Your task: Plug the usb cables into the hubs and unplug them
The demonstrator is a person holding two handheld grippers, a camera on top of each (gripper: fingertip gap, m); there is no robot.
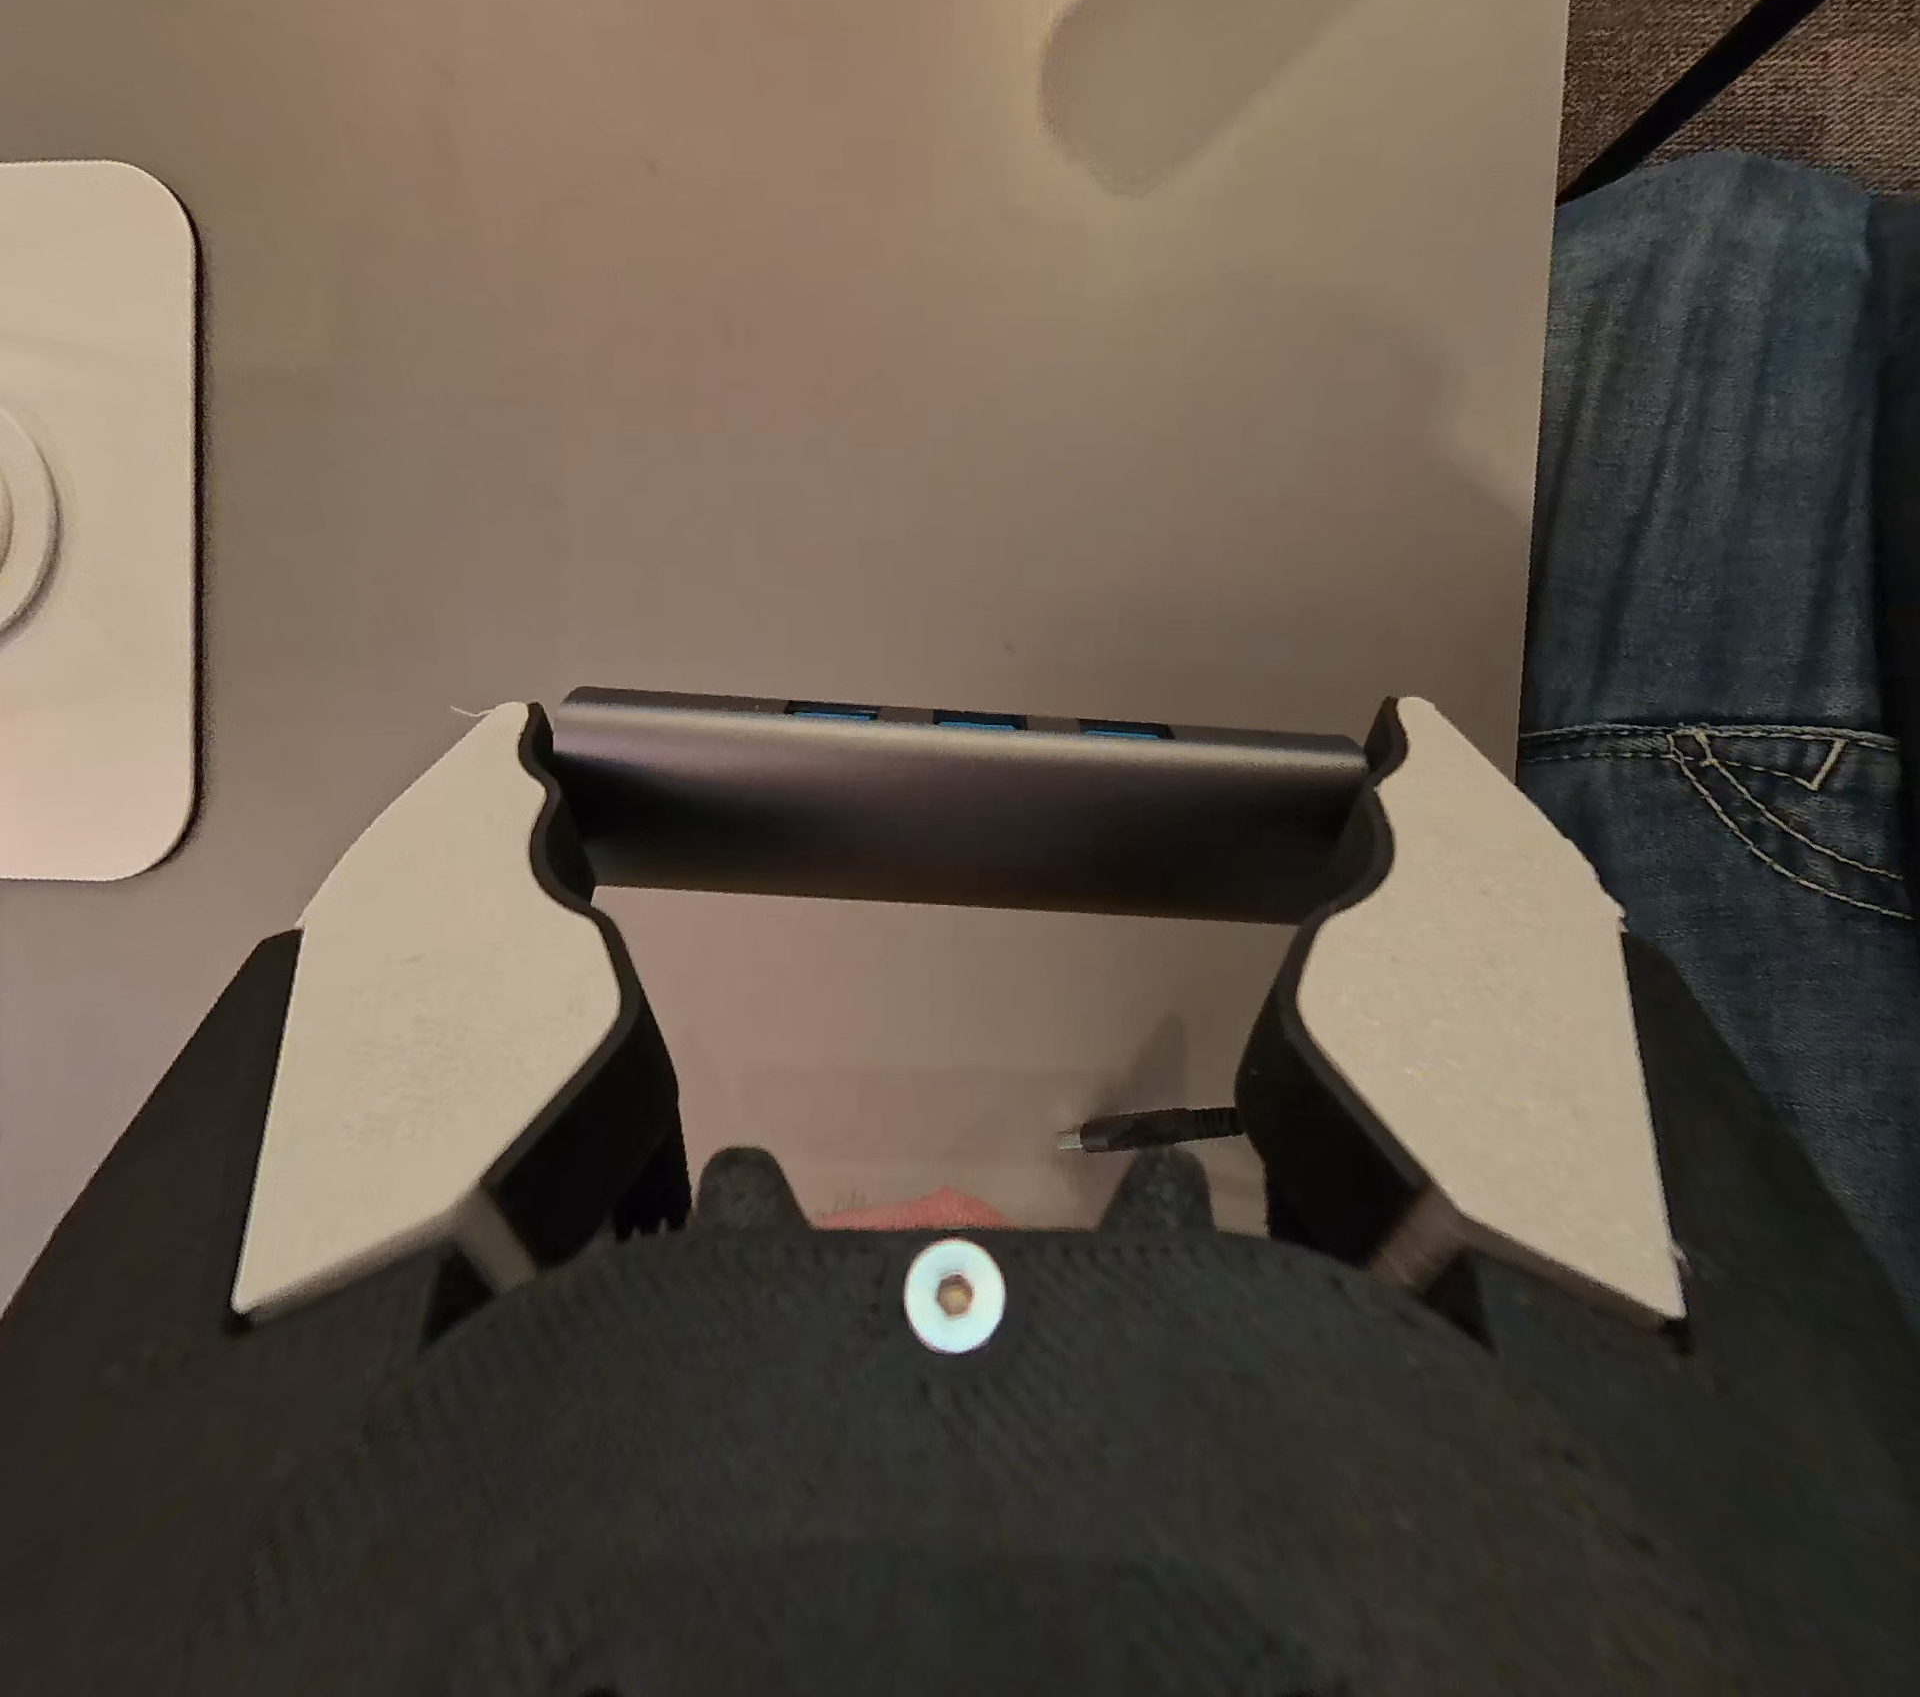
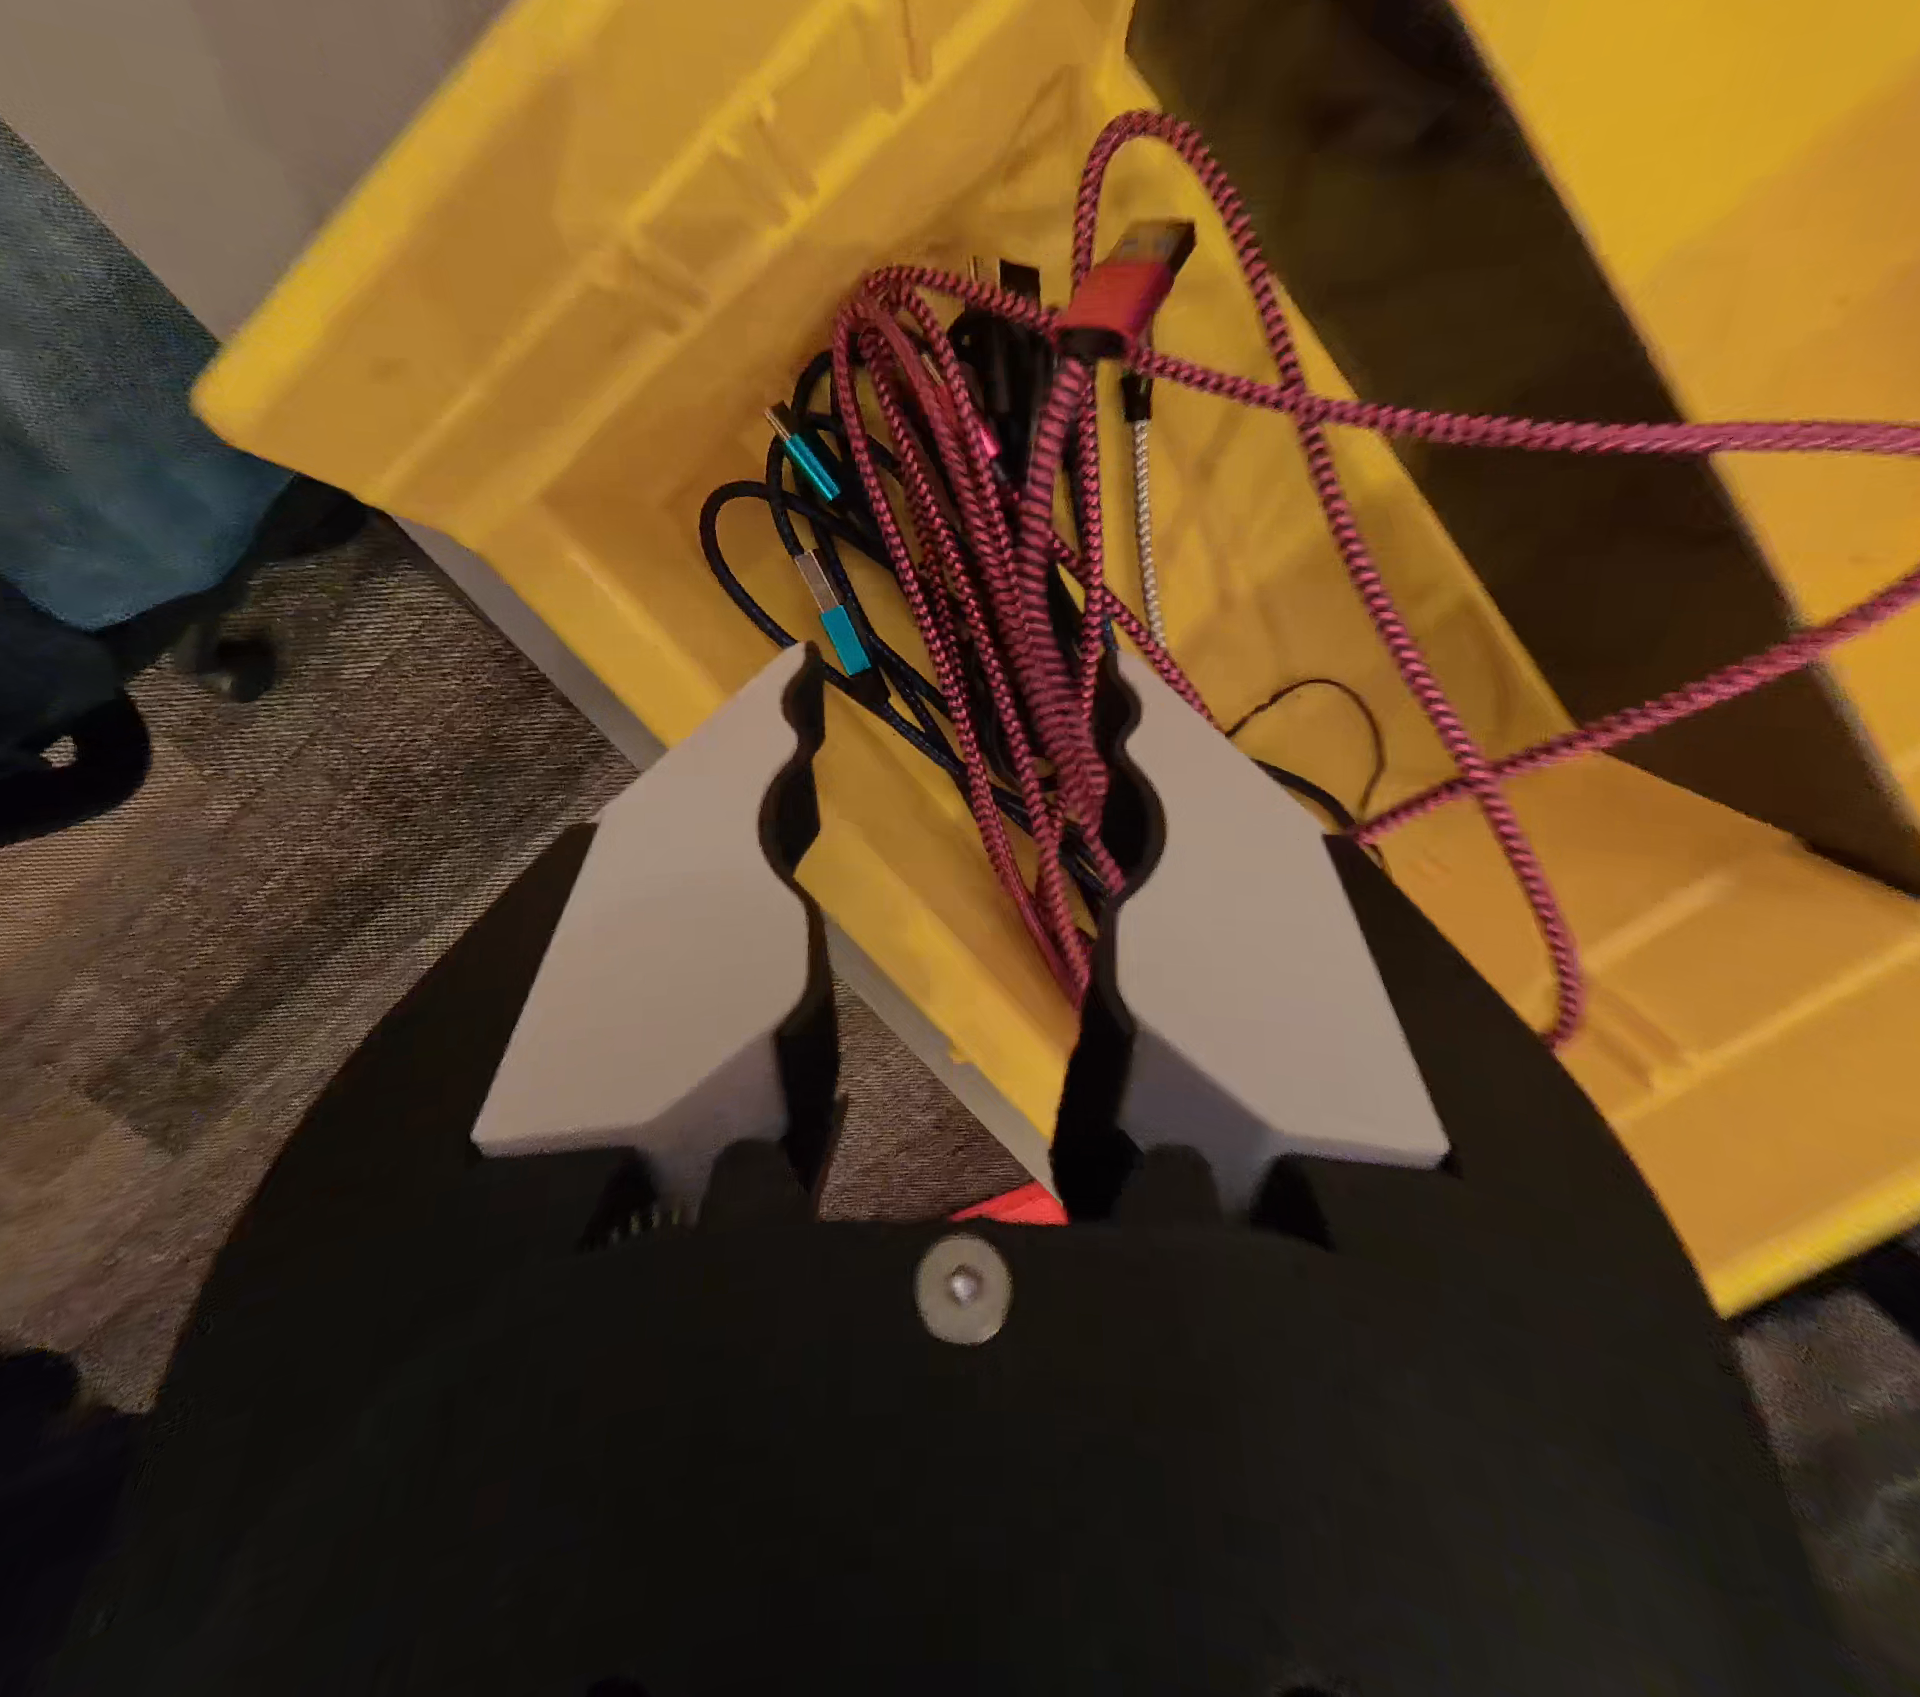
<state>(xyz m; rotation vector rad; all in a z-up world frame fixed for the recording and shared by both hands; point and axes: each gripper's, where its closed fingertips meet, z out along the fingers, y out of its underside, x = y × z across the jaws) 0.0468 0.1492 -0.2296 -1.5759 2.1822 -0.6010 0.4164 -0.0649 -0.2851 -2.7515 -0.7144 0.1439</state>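
My left gripper is shut on a dark grey USB hub, gripping it by its two ends above the grey table. The hub's blue ports face away from me and are empty. The hub's own short black cable plug hangs loose below, near my right finger. My right gripper is open over a yellow bin holding a tangle of cables. A red-and-black braided cable runs between my fingers, against the right one. Its red USB plug sticks up behind. Dark cables with teal plugs lie to the left.
A white rounded pad lies at the table's left. The table's right edge borders a person's jeans. A second yellow bin stands to the right of the first. Carpet floor and a chair base lie on the left. Some 45 cm of space lies between my two pairs of fingers.
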